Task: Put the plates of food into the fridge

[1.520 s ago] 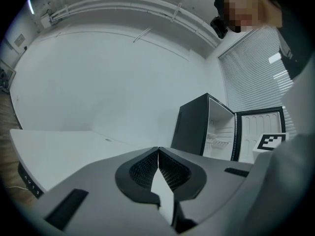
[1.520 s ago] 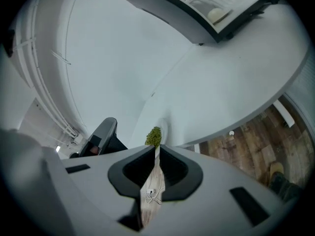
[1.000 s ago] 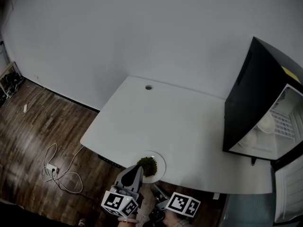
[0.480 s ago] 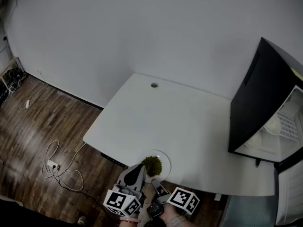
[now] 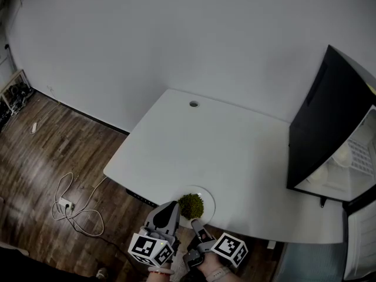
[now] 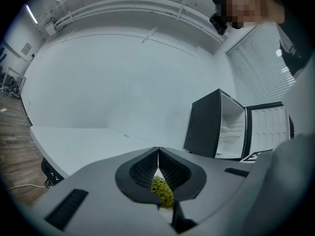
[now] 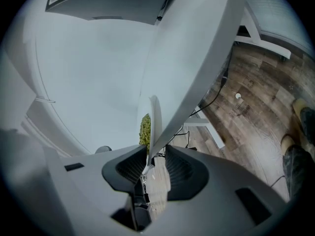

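White table [image 5: 205, 140], plate [image 5: 208, 208] at edge, rim pinched in left fingers [image 6: 140, 168], between parted right fingers [image 7: 182, 168]

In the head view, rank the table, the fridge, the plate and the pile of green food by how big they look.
1. table
2. fridge, cut off at the picture's edge
3. plate
4. green food

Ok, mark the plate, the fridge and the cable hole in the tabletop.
plate [image 5: 210, 209]: head view, bare white rim on its right side.
fridge [image 5: 317, 122]: head view, middle of the black side wall.
cable hole [image 5: 193, 104]: head view, centre of the dark round opening.
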Motion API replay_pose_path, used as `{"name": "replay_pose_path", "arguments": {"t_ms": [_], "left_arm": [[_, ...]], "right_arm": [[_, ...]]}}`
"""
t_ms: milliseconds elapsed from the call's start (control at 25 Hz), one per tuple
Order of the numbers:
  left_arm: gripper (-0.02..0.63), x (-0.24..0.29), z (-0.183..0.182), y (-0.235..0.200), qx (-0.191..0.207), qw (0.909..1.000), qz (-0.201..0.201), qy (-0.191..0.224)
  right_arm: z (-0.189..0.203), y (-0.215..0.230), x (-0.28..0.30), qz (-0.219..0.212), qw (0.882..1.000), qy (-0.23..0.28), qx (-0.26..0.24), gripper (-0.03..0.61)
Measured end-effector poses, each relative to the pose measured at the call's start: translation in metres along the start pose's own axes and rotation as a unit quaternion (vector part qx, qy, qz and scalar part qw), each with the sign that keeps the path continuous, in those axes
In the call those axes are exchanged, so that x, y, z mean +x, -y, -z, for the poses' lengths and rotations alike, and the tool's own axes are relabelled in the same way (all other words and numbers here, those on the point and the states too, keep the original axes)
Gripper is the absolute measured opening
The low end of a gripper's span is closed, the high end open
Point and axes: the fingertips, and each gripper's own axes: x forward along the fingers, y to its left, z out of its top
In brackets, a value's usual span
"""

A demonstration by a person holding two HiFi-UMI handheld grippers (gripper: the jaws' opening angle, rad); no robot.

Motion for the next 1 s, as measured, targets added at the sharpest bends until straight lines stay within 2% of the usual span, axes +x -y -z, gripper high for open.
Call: {"name": "replay_pose_path", "arguments": {"t_ms": [200,520,640,840,1000], "left_arm": [[0.009,-0.004,0.01,-0.006,-0.003,1.0,0.001,-0.001],[0.009,-0.007,0.016,-0.009,-0.014,0.9999,-0.003,-0.009],[0.009,-0.006,0.015,-0.01,-0.017,0.9998,-0.004,-0.009],[0.009,-0.004,0.018,-0.01,-0.017,0.9998,0.0,-0.007],[0.009,-0.003,0.015,-0.007,-0.017,0.9998,-0.001,-0.008]], "right_arm": [[0.0,-0.002,0.003,-0.012,1.0,0.007,0.005,0.12],[0.001,-0.002,0.005,-0.004,1.0,0.004,-0.018,0.114],[0.002,-0.003,0.005,-0.01,1.0,0.005,-0.002,0.099],[0.004,-0.007,0.004,-0.022,0.999,0.007,0.022,0.032],[0.003,-0.005,0.002,-0.024,0.999,0.01,0.038,0.02]]}}
